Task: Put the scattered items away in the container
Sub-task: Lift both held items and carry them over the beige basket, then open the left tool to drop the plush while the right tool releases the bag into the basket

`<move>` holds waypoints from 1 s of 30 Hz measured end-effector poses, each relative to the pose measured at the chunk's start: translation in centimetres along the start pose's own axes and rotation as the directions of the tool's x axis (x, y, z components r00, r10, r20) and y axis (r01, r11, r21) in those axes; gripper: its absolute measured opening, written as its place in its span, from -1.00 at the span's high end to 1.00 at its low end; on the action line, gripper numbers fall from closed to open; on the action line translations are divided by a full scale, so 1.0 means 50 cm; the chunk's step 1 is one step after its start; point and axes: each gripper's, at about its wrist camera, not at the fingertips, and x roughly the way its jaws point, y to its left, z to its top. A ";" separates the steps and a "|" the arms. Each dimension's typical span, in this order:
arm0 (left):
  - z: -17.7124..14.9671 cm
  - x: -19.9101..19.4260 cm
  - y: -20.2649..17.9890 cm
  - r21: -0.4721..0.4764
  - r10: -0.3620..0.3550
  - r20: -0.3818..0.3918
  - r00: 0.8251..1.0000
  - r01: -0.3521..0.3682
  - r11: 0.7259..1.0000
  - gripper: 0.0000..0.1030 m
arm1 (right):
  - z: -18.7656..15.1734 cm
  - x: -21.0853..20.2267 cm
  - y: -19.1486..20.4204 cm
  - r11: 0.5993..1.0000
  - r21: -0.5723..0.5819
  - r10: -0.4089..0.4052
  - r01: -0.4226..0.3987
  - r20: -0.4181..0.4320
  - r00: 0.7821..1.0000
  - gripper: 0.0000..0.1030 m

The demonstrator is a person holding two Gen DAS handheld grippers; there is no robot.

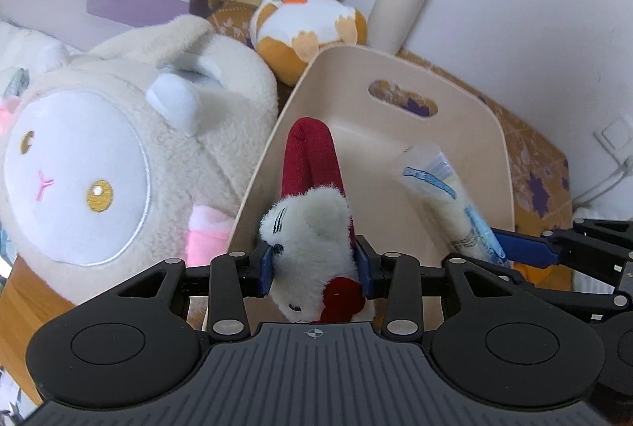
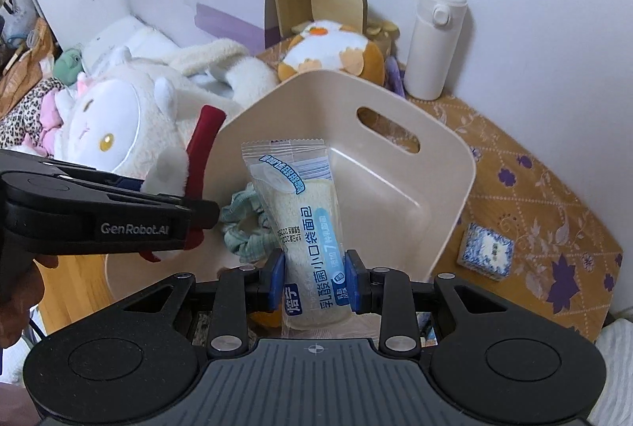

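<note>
left claw [image 1: 315, 267] clamped, right claw [image 2: 315, 277] clamped

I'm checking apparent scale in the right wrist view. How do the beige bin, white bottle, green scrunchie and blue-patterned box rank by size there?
Largest to smallest:
1. beige bin
2. white bottle
3. green scrunchie and blue-patterned box look alike; the scrunchie is partly hidden, so I won't rank them.

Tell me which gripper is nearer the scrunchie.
Left. The left gripper, holding the plush, sits beside the scrunchie; the right gripper, holding the bread pack, is farther back.
</note>
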 end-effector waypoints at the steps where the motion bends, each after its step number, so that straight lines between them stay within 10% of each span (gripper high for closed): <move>1: -0.001 0.006 -0.001 0.010 0.000 -0.009 1.000 0.000 1.000 0.21 | 0.001 0.005 0.003 1.000 0.000 0.003 -0.003 -0.008 1.000 0.43; 14: -0.015 0.044 -0.016 0.083 0.007 -0.063 0.998 -0.002 0.997 0.09 | -0.013 0.038 0.012 0.999 0.030 -0.038 0.041 -0.082 0.996 0.40; 20: -0.013 0.028 -0.005 0.034 0.007 -0.052 0.999 -0.005 0.999 -0.24 | -0.021 0.017 0.002 0.997 0.052 -0.053 0.055 -0.040 0.998 -0.16; 30: -0.027 -0.011 -0.032 0.029 0.016 -0.002 1.000 -0.016 0.999 -0.30 | -0.057 -0.034 -0.020 0.996 0.057 -0.063 0.063 -0.001 0.998 -0.25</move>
